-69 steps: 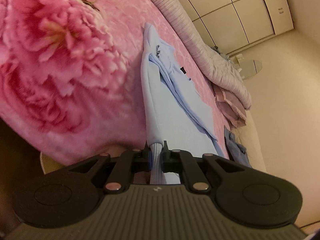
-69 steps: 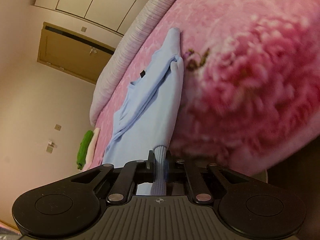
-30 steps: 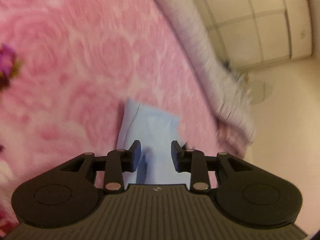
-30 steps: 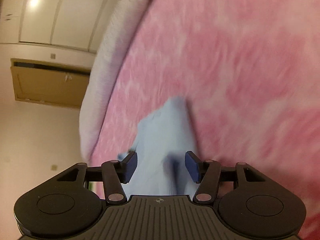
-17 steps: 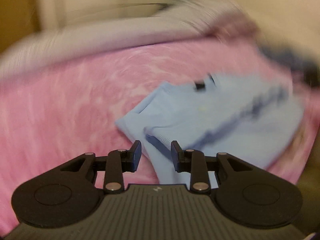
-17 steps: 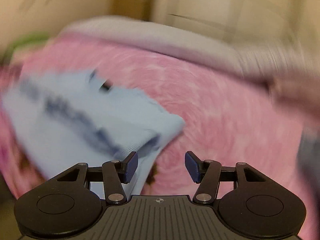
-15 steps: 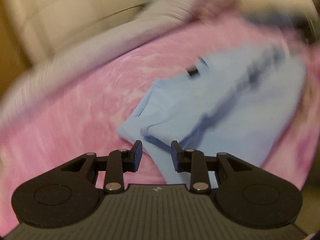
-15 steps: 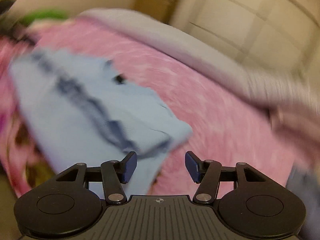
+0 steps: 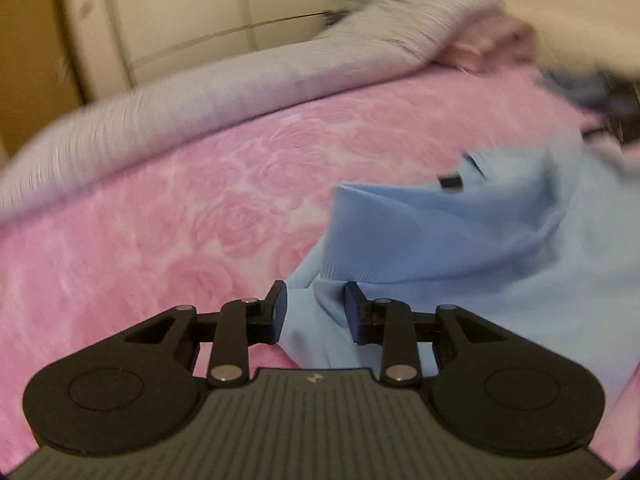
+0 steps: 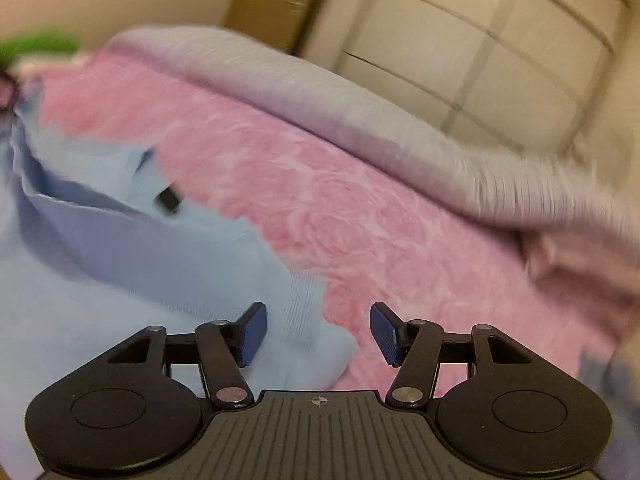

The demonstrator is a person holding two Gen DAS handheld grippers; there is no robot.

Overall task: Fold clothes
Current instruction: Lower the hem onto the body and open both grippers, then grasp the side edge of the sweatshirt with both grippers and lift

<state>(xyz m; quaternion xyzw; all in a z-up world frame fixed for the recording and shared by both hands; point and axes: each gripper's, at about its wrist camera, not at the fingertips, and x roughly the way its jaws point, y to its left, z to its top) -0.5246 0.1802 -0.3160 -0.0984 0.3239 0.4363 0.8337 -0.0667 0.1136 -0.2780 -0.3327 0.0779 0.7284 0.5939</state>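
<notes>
Here the surface is a bed spread with a pink rose-patterned blanket (image 9: 168, 216), and a grey ribbed quilt (image 9: 208, 92) is bunched along its far edge. Behind the bed stand cream cupboard doors (image 10: 472, 52) and a strip of brown wood. A light blue sweater (image 9: 460, 248) lies on the blanket, partly folded, with a small dark tag (image 9: 450, 181) near its collar and a ribbed hem turned toward the camera.

The left gripper (image 9: 315, 308) has its jaws apart, and they pinch nothing; the sweater's near corner shows in the gap between them, below the pads. The right gripper (image 10: 318, 334) has its jaws spread wider. Its left pad hangs over the sweater's ribbed edge, and its right pad hangs over bare pink blanket; neither presses on cloth.

The left wrist view shows the sweater to the right of centre, with a pinkish bundle (image 9: 496, 46) and something dark and blurred at the far right corner of the bed. The right wrist view puts the sweater at the left and alone shows a green cloth (image 10: 38, 46) at the far left end of the bed, and a bright ceiling light reflected in the cupboard doors.
</notes>
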